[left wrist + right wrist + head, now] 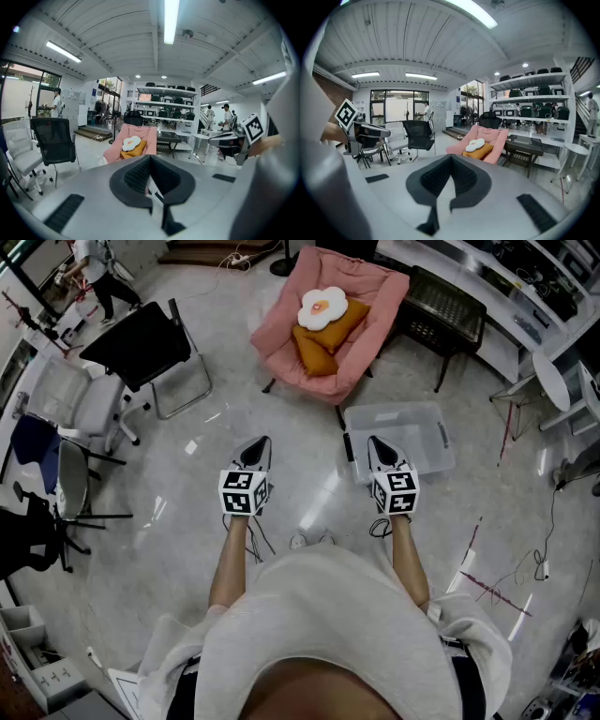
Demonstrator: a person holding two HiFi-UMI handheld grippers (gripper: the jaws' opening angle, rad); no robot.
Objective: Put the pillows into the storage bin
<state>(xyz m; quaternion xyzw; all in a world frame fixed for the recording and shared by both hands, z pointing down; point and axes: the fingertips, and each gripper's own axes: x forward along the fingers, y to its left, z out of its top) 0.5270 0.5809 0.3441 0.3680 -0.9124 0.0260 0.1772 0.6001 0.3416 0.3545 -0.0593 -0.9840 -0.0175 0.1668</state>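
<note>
A white egg-shaped pillow (323, 307) lies on an orange pillow (322, 341) in a pink lounge chair (380, 301) at the far side of the floor. A clear storage bin (417, 432) stands on the floor in front of the chair, just beyond my right gripper (377, 443). My left gripper (258, 444) hovers beside it over bare floor. Both are shut and hold nothing. The left gripper view looks past its closed tips (151, 158) at the egg pillow (131, 143). The right gripper view looks past its tips (451, 159) at the same pillows (477, 145).
A black office chair (141, 345) and a white chair (80, 395) stand to the left. A dark bench (448, 306) sits right of the pink chair, with white shelving (525, 296) behind. Cables (520, 568) trail at the right. A person (94, 268) stands far left.
</note>
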